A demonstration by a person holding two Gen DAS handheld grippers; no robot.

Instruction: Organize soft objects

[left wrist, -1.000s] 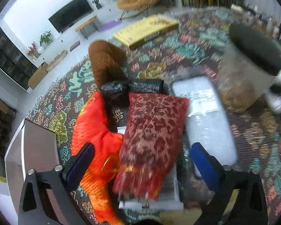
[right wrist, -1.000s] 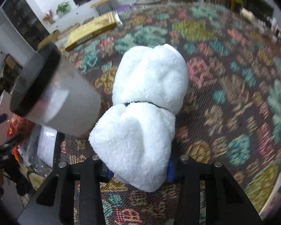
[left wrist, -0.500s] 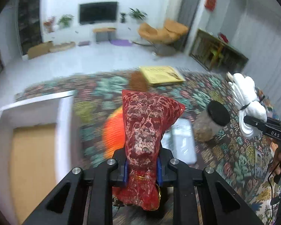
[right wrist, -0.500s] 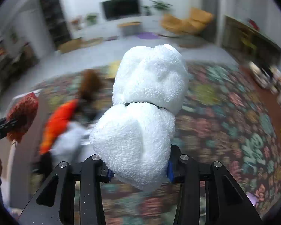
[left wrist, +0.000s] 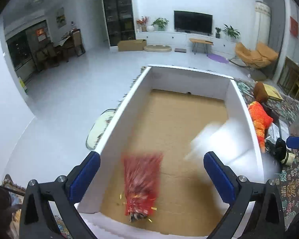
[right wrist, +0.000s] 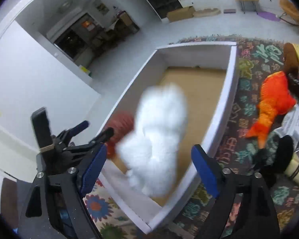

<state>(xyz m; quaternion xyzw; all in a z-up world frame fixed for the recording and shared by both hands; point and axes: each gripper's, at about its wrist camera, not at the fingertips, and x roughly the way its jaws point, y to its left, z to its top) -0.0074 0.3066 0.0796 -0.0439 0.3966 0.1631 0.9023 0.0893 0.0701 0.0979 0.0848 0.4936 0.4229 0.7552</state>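
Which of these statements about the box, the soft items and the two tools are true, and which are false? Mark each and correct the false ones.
1. The red patterned pouch is clamped in the left tool. False: its pads stand clear of the blurred pouch, which is over the box floor; the jaws are opening.
2. The white plush toy is above the white box. True.
3. The right tool pinches the plush. False: its pads are apart from it, jaws opening.
4. The orange fish toy lies on the patterned rug, outside the box. True.
5. The box floor is white. False: it is brown cardboard.
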